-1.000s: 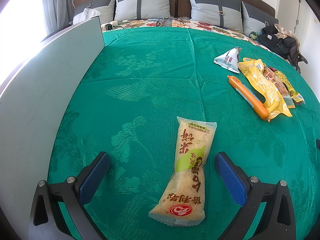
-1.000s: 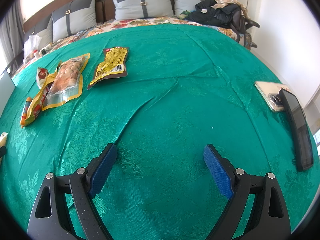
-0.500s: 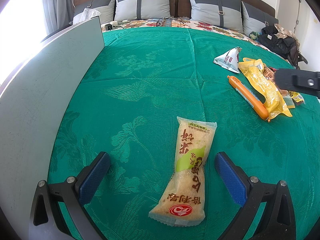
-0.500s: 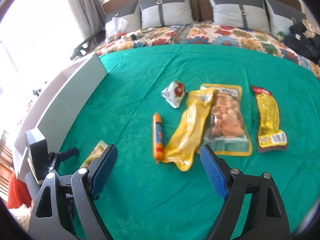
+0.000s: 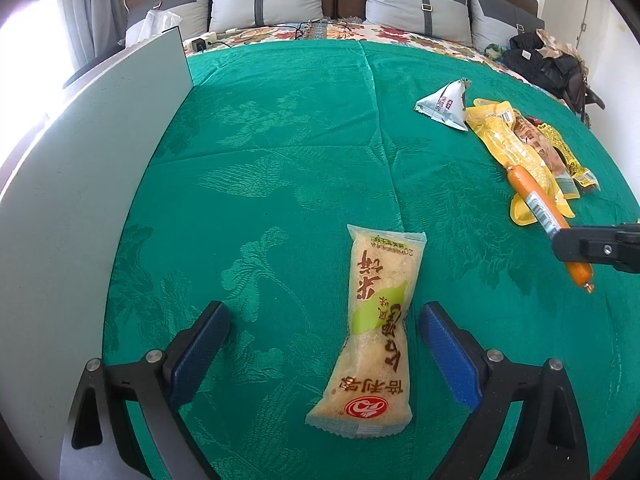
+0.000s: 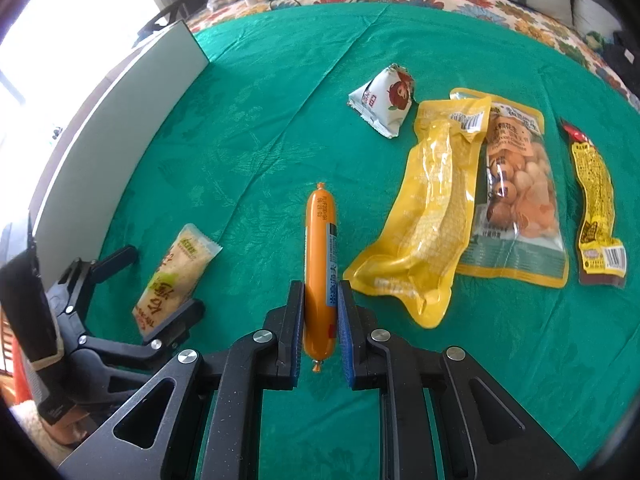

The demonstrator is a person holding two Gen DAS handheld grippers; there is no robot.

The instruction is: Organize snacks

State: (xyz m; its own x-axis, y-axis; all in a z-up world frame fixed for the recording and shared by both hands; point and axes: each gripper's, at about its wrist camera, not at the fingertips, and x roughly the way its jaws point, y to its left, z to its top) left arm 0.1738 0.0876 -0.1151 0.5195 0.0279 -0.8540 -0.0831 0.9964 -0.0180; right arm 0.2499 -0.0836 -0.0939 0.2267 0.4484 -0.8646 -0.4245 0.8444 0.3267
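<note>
Here, the orange sausage stick (image 6: 320,264) lies lengthwise between the pads of the right tool (image 6: 320,312), which is clenched on its lower half, above the green bedspread (image 6: 256,128); at its 3 o'clock lie the yellow corn pack (image 6: 432,216), the peanut bag (image 6: 520,200) and a dark strip packet (image 6: 596,204); at 1 o'clock, a triangular pouch (image 6: 384,100). At 9 o'clock, the rice cracker pack (image 5: 376,332) rests between the closing, untouching jaws of the left tool (image 5: 320,344); a grey board (image 5: 80,184) stands beyond.
</note>
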